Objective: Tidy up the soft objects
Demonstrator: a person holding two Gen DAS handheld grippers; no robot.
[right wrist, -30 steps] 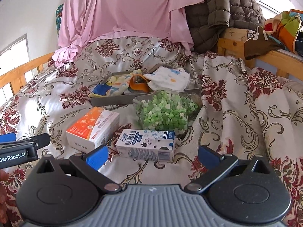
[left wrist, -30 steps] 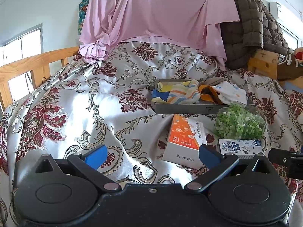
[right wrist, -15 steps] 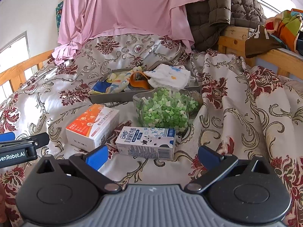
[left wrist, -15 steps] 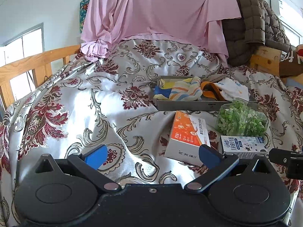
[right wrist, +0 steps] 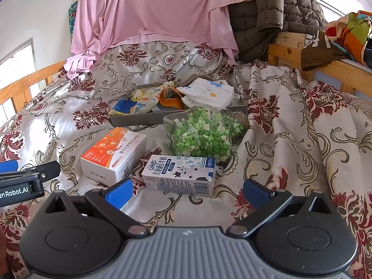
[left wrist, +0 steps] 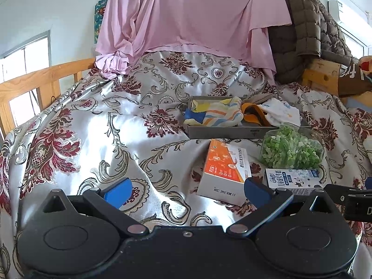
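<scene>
A grey tray (left wrist: pixel 223 132) (right wrist: pixel 139 119) sits on the bed and holds soft cloths: a striped yellow, blue and orange cloth (left wrist: pixel 216 114) (right wrist: pixel 141 100), an orange item (left wrist: pixel 252 111) (right wrist: pixel 169 100) and a white cloth (left wrist: pixel 281 112) (right wrist: pixel 209 93). My left gripper (left wrist: pixel 187 191) is open and empty, low over the bedspread, well short of the tray. My right gripper (right wrist: pixel 188 191) is open and empty, just behind a milk carton (right wrist: pixel 181 173) (left wrist: pixel 293 179).
An orange and white box (left wrist: pixel 224 169) (right wrist: pixel 114 154) and a clear container of green pieces (left wrist: pixel 290 148) (right wrist: pixel 202 134) lie in front of the tray. A pink sheet (left wrist: pixel 190 21) and brown quilt (right wrist: pixel 274 11) hang behind. Wooden bed rails (left wrist: pixel 34 81) (right wrist: pixel 337 69) flank the floral bedspread (left wrist: pixel 93 139).
Both grippers have drawn back slightly from the tray; the objects look a little farther off. Both stay open. Nothing on the bed has moved.
</scene>
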